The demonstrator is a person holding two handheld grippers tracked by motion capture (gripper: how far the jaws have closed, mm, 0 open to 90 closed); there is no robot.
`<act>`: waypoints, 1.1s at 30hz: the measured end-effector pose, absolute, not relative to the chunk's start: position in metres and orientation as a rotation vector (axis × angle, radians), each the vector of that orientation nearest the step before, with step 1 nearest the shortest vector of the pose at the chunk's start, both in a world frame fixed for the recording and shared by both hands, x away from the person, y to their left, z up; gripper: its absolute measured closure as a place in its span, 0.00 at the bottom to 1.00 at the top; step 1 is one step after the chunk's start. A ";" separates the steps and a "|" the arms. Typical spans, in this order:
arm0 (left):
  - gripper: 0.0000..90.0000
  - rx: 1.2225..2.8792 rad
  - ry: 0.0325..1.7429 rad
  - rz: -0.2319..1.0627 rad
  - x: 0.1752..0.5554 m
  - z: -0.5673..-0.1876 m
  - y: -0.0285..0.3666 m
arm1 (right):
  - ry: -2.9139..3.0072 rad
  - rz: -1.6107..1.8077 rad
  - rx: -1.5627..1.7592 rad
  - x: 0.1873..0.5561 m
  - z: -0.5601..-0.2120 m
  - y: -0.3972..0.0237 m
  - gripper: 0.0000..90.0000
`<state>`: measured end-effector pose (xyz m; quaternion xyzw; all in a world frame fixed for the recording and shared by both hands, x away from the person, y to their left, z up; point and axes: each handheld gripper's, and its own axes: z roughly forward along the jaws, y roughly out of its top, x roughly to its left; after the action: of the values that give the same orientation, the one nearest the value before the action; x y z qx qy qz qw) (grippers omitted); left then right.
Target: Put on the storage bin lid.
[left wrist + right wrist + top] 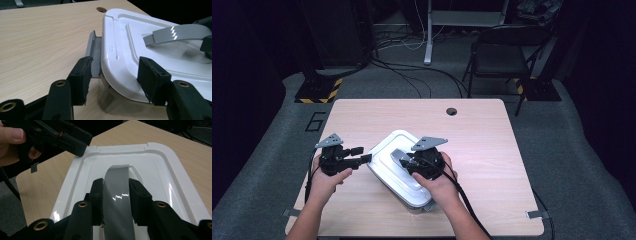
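At the table's (362, 115) six o'clock the left gripper (361, 159) stands apart, pads unpressed, astride the white lidded box's (387, 155) nine-o'clock corner beside a grey latch (94, 50), while the right gripper (404, 162) clamps the grey handle (116, 195), its near end hidden.

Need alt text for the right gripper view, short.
The right hand-held gripper is shut on the grey handle of a white container lid. At upper left, the left hand-held gripper reaches the lid's corner above a wooden table.
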<state>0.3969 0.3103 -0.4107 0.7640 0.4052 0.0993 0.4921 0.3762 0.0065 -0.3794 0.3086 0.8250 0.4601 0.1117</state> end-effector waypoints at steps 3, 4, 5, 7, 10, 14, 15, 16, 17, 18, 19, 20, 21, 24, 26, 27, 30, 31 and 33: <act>0.49 1.851 0.991 0.233 0.398 -0.414 0.308 | 2.420 1.353 0.903 0.375 -0.380 0.008 0.74; 0.49 1.859 0.985 0.241 0.399 -0.415 0.308 | 2.421 1.352 0.905 0.375 -0.380 0.008 0.73; 0.50 1.872 0.991 0.246 0.400 -0.416 0.307 | 2.421 1.352 0.888 0.375 -0.380 0.008 0.71; 0.51 1.887 0.998 0.267 0.400 -0.419 0.306 | 2.404 1.359 0.890 0.372 -0.379 0.008 0.62; 0.50 1.875 1.002 0.250 0.402 -0.421 0.307 | 2.376 1.390 0.877 0.367 -0.374 0.003 0.60; 0.50 1.868 1.003 0.244 0.403 -0.422 0.308 | 2.315 1.450 0.882 0.363 -0.367 -0.015 0.59; 0.50 1.867 1.003 0.243 0.403 -0.422 0.308 | 2.301 1.463 0.894 0.363 -0.365 -0.019 0.59; 0.50 1.865 1.004 0.243 0.404 -0.422 0.308 | 2.289 1.464 0.899 0.362 -0.364 -0.023 0.59; 0.50 1.864 1.004 0.243 0.404 -0.422 0.308 | 2.279 1.457 0.908 0.362 -0.363 -0.028 0.59; 0.50 1.860 1.005 0.245 0.404 -0.422 0.308 | 2.271 1.444 0.923 0.362 -0.363 -0.032 0.59; 0.50 1.860 1.002 0.244 0.404 -0.422 0.308 | 2.256 1.428 0.938 0.363 -0.364 -0.038 0.60; 0.50 1.858 1.008 0.240 0.404 -0.422 0.308 | 2.253 1.415 0.945 0.364 -0.365 -0.041 0.60; 0.50 1.855 1.009 0.240 0.404 -0.423 0.308 | 2.247 1.395 0.964 0.365 -0.366 -0.046 0.61; 0.50 1.853 1.003 0.239 0.405 -0.423 0.308 | 2.234 1.348 0.984 0.367 -0.372 -0.056 0.64; 0.50 1.849 1.006 0.237 0.406 -0.423 0.307 | 2.230 1.305 0.992 0.368 -0.377 -0.060 0.65; 0.50 1.848 1.006 0.236 0.406 -0.424 0.308 | 2.230 1.292 1.001 0.369 -0.380 -0.061 0.66; 0.50 1.837 1.010 0.230 0.408 -0.424 0.308 | 2.235 1.262 1.019 0.373 -0.388 -0.064 0.66; 0.50 1.833 1.011 0.229 0.408 -0.425 0.308 | 2.234 1.247 1.024 0.374 -0.391 -0.065 0.66; 0.50 1.829 1.013 0.228 0.410 -0.425 0.308 | 2.230 1.237 1.040 0.376 -0.396 -0.067 0.66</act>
<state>0.4098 0.3084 -0.4251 0.7551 0.4181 0.0941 0.4962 0.3758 -0.0668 -0.3958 0.3705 0.7945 0.4408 0.1927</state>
